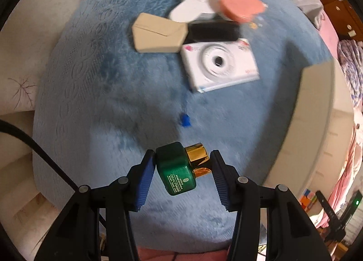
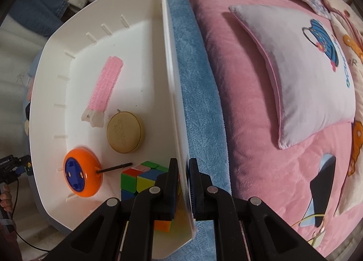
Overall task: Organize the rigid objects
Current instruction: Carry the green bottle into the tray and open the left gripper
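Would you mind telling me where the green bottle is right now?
In the left wrist view, the green bottle sits clamped between the left gripper fingers above the blue blanket, below the white camera.

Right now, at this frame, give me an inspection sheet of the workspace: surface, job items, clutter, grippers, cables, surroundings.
Surface: blue plush blanket, beside a pink bedspread.
Job's things: white bin holds a pink brush, tan round case, orange disc and colour cube; the blanket carries a white camera, tan box, black block, pink lid and white bottle.
Clutter: small blue scrap.
Grippers: left gripper clamps a green bottle by base and gold cap; right gripper pinches the bin's wall.
Cables: black cable.
Surroundings: printed cushion.
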Tool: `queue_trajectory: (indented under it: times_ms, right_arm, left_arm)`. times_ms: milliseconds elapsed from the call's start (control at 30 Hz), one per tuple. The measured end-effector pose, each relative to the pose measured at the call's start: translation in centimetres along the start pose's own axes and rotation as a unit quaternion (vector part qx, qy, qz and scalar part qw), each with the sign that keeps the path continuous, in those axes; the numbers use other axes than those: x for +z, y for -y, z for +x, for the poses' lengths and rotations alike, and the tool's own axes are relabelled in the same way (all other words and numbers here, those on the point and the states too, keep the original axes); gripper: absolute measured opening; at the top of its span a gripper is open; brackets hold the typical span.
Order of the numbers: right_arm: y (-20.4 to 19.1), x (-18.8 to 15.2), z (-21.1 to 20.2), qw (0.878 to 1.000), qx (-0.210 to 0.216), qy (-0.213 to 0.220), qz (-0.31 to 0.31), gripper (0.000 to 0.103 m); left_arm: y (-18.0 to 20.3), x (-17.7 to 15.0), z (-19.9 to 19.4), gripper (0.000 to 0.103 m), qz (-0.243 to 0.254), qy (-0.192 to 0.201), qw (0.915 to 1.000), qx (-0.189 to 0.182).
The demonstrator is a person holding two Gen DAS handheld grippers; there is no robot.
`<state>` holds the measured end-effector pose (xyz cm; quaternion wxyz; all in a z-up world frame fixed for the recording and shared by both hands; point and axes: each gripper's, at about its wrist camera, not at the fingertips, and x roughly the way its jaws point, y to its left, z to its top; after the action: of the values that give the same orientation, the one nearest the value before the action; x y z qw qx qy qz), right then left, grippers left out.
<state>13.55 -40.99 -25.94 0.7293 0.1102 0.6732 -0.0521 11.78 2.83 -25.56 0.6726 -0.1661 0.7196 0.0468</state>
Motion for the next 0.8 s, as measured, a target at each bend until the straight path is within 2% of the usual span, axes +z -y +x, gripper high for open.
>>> queue_trajectory:
  times_ms: [300,367,400,533,800]
  right_arm:
    - [-0.3,0.4,0.0,0.998,0.009,-0.015,-0.067,0.008]
    - [-0.3,0.3,0.0,0.997,0.013,-0.016,-0.081,0.008]
    - [-0.3,0.3,0.0,0.996,0.014,-0.017,-0.087,0.008]
    - [-0.3,0.4,-0.1,0.993,0.021,-0.019,-0.113,0.008]
    - [-0.4,0.5,-0.1,0.988,0.026,-0.022,-0.149,0.010]
  left_arm:
    - [6.1,-5.3,-3.4,0.053,0.068,0.049,0.9962,0.022]
    - [7.4,-5.3,-2.9,0.053,0.082,0.059,0.9947,0.023]
    - [8.3,-5.9,-3.4,0.053,0.092,0.067,0.9932,0.023]
    - [10.7,-4.8,-5.6,0.053,0.126,0.087,0.9880,0.020]
    - [16.0,-7.0,-7.4,0.053,0.189,0.115,0.9752,0.007]
